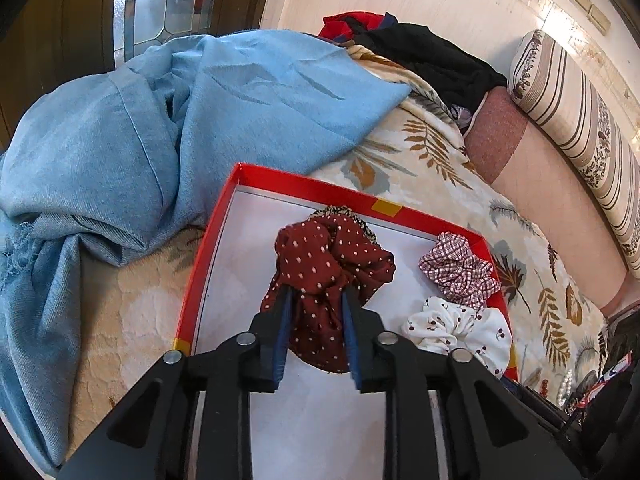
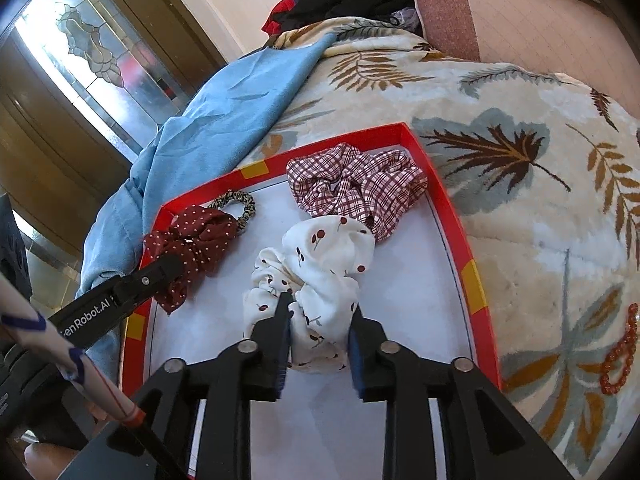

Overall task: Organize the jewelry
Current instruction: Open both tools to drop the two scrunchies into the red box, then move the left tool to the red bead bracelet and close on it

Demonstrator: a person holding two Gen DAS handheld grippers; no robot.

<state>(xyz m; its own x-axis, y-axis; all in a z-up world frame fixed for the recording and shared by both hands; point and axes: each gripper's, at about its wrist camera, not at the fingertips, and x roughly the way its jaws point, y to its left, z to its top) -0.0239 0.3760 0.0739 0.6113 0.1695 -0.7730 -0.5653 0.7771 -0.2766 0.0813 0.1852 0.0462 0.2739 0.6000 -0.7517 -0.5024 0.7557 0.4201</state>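
Four hair ties sit in the red-walled box (image 2: 440,184) with a white floor, which rests on a leaf-print blanket (image 2: 520,240). Left gripper (image 1: 316,292) has its jaws narrowed onto the dark red polka-dot scrunchie (image 1: 332,264), fabric bunched between the blue pads; the scrunchie lies near the box's far left wall, partly covering a leopard-print hair tie (image 2: 236,204). Right gripper (image 2: 320,304) straddles the white cherry-print scrunchie (image 2: 320,264) mid-box, fingers part-closed with cloth between them; can't tell if the pads actually pinch it. Plaid scrunchie (image 2: 360,188) sits in the far right corner, touching the white one. An orange bead bracelet (image 2: 620,356) lies on the blanket outside the box, to the right. Blue cloth (image 1: 160,120) is heaped beside the box's left side.
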